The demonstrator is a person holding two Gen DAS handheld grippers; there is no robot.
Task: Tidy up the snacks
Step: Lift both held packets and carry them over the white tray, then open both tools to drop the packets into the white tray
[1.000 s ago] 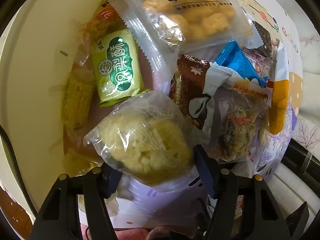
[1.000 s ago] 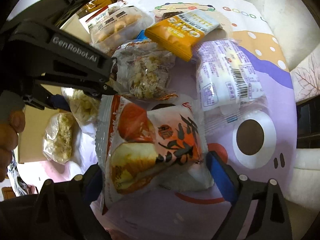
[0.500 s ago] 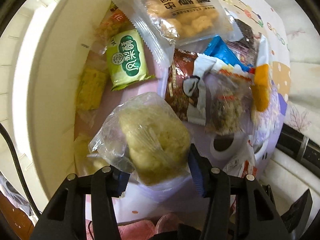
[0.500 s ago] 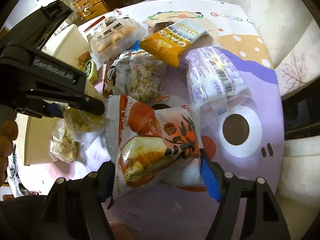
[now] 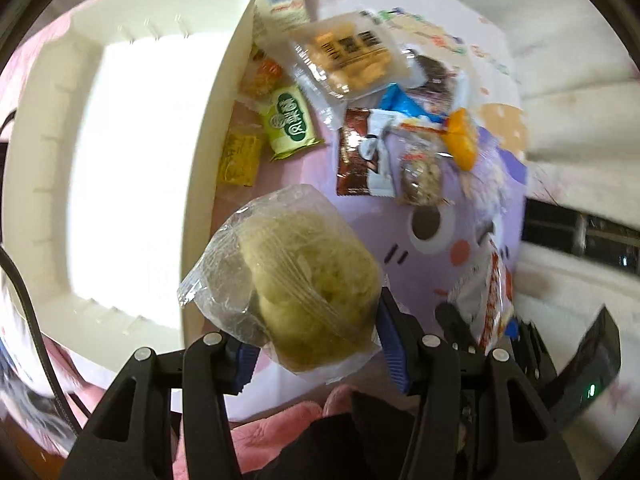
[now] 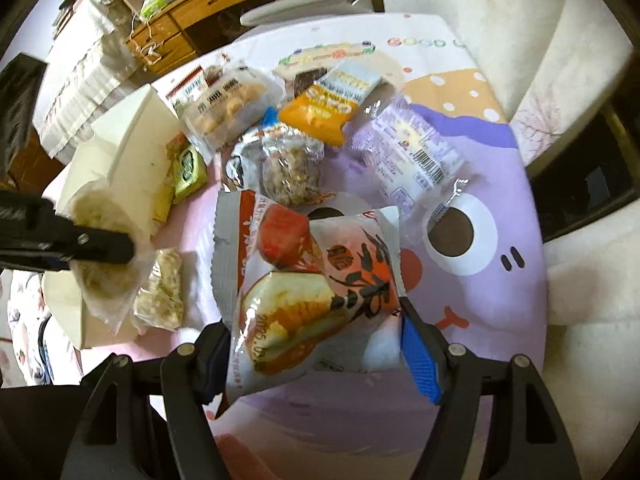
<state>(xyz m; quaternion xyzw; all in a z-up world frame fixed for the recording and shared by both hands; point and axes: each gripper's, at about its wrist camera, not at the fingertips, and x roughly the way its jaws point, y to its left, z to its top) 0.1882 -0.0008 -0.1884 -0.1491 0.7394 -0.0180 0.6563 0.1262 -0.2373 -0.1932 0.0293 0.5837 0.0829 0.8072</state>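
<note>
Left wrist view: my left fingers [image 5: 316, 344] are clamped on a clear bag of pale puffed snack [image 5: 292, 280], low in the centre of the frame, lifted clear of the bench [image 5: 304, 172] with its purple cartoon cloth; the white tray [image 5: 132, 168] fills the left of the frame, bright and bare inside; along its right wall lie a green packet [image 5: 291, 122] and a yellow packet [image 5: 239, 156]; further up sits a clear bag of golden biscuits [image 5: 352, 58], and right of centre a brown-and-white packet [image 5: 360, 160]; at lower right my right fingers show with their packet, blurred.

Right wrist view: my right fingers [image 6: 316, 346] grip an orange-and-white bread packet [image 6: 312, 292] from both sides, low in the centre, raised off the cloth; an orange packet [image 6: 324, 108] and a white barcoded packet [image 6: 404, 156] lie above it; at far left my left fingers hold the pale snack bag beside the tray's wall; a second clear bag [image 6: 162, 296] lies flat just right of them.
</note>
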